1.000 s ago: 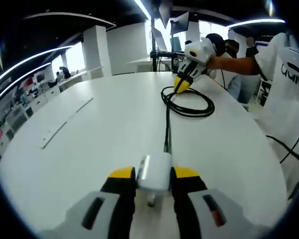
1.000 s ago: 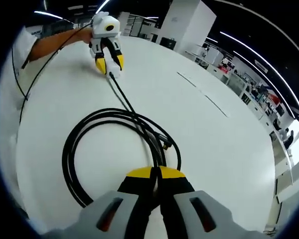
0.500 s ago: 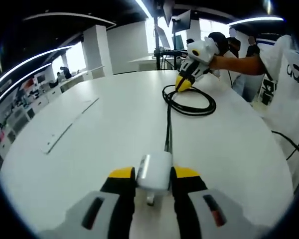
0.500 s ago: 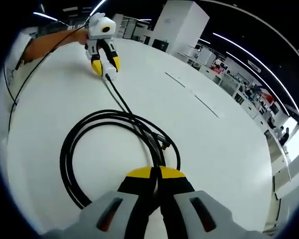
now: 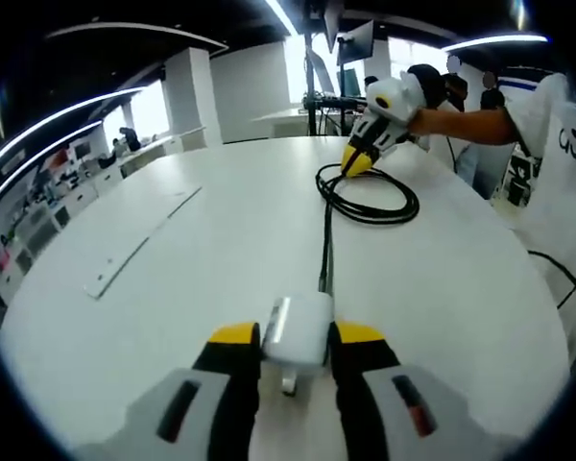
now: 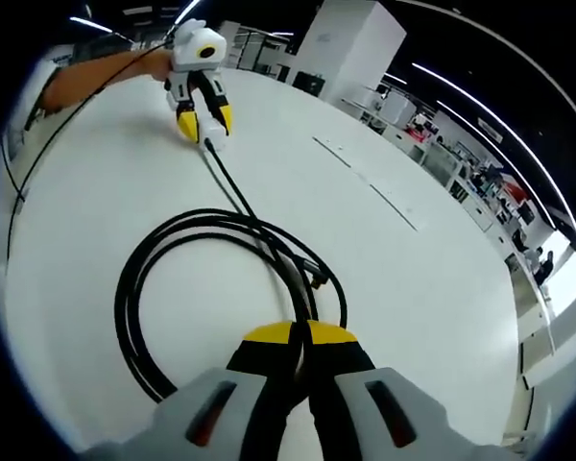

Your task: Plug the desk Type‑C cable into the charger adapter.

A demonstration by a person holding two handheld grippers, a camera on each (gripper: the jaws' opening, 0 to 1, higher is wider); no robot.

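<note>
Left tongs [image 5: 296, 338], yellow-tipped, clamped on a white charger [image 5: 298, 329] at 6 o'clock of the left gripper view, one jaw on each side of the block, which sits on a round white table [image 5: 202, 250]. A black cable [image 5: 324, 240] running from the charger's far end toward 12 o'clock, straight across the tabletop to a loose coil [image 5: 367, 198] at about 1 o'clock. At the coil's far edge, the right tongs [image 5: 355, 161], tips pointing down at the cable, held in a person's hand [image 5: 424, 91] with a bare forearm and white sleeve at 2 o'clock. A pale strip [image 5: 139, 245] lying flat on the table at 10 o'clock. Office desks and ceiling lights beyond the table's rim.

In the right gripper view, right tongs [image 6: 300, 338] at 6 o'clock pressed together on the cable [image 6: 298, 305] where the coil's strands [image 6: 139, 288] bunch, yellow tips touching with only the black cord between them. Coil spread toward 9 o'clock; a bare plug end [image 6: 317, 281] lying just inside its right arc. One strand leading off to 11 o'clock, to the left tongs [image 6: 204, 123] gripping the charger [image 6: 206, 137] far across the table [image 6: 413, 288].
</note>
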